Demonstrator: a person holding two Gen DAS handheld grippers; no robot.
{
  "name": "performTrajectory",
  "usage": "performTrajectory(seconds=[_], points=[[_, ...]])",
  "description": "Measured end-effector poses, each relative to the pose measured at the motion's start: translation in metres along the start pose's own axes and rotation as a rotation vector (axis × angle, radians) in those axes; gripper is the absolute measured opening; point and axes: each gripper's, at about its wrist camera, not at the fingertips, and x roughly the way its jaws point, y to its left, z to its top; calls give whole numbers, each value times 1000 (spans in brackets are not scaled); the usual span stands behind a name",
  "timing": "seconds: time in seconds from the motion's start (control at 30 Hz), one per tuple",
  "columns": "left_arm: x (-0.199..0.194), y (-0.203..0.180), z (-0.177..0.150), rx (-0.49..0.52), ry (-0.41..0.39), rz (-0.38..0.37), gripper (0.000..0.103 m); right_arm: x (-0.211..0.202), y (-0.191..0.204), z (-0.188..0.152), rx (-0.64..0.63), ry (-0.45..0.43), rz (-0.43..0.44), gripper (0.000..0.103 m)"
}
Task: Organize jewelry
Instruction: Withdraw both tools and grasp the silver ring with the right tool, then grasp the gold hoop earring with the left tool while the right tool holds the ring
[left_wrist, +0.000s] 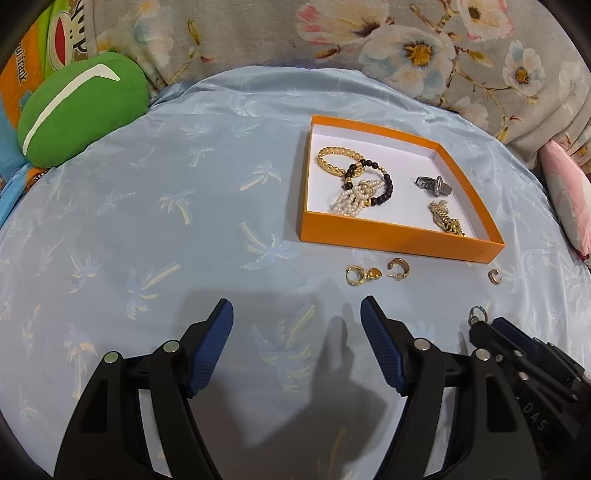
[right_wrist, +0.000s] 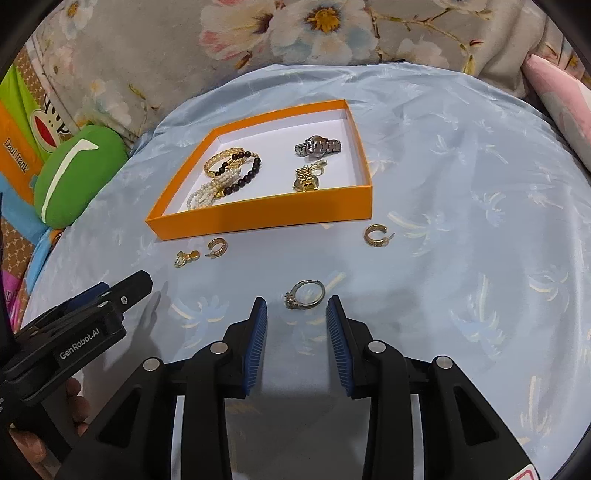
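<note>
One orange box (right_wrist: 258, 218) holding bracelets (right_wrist: 229, 173), two watches (right_wrist: 317, 146), both hand-held grippers open, empty

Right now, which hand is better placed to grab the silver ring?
Right. The silver ring lies on the blue cloth just ahead of the right gripper, its fingers open. The left gripper faces bare cloth.

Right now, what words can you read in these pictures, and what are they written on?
"GenRobot.AI": white letters on the left gripper.
"DAS": on the right gripper; more letters may be hidden.
"Paul frank", partly cut off: on the orange monkey cloth.
No words readable on the orange box or the jewelry.
</note>
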Motion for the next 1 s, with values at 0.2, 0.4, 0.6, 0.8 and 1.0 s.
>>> performTrajectory(seconds=[0.2,0.4,0.6,0.8,1.0], points=[[-1,1,2,2,-5,-5,69,5,8,3,-38,-3,-53,29],[1,-3,3,7,-1,-20,69,4,3,3,-43,1,-63,7],[8,-15,4,33,17,-37,69,0,-2,3,-32,-6,-62,6],[20,-24,10,43,27,-48,69,-12,-11,5,-8,-34,-57,6],[33,-30,17,55,33,-51,63,-17,-19,6,12,-39,-53,6]])
